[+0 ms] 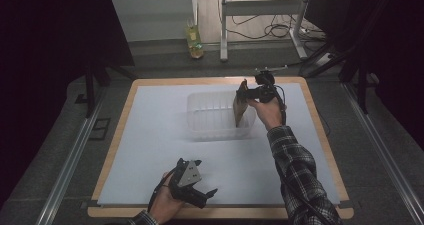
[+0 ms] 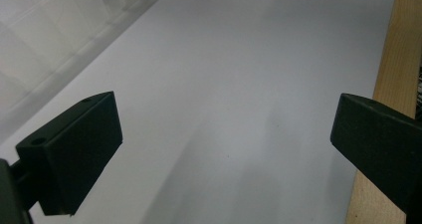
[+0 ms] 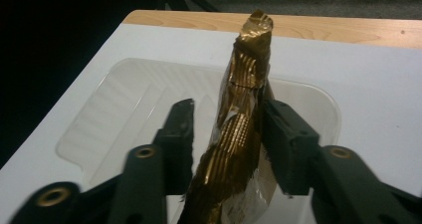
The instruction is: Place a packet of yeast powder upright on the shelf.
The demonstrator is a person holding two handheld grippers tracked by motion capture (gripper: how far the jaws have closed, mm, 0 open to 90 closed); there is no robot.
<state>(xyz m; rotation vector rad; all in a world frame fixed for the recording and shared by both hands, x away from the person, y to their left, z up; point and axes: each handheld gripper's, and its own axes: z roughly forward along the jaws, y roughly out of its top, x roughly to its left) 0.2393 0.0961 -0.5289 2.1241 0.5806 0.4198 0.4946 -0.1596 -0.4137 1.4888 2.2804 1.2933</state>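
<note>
The right gripper hangs over the right-hand wall of the clear plastic tub, which sits on the white sheet covering the desk, a little toward one o'clock from the sheet's centre. Between its fingers stands a gold-brown foil packet, upright and slightly tilted, its crimped top pointing to twelve o'clock in the right gripper view. The fingers are parted narrowly: the one at three o'clock lies against the packet's edge, while the one at nine o'clock stands just clear of it with a slim gap, so no pinch shows. In the high view the packet's lower end dips inside the tub near its right wall.

The left gripper rests at six o'clock on the sheet, well apart from the tub, its fingers spread wide with nothing between them.
</note>
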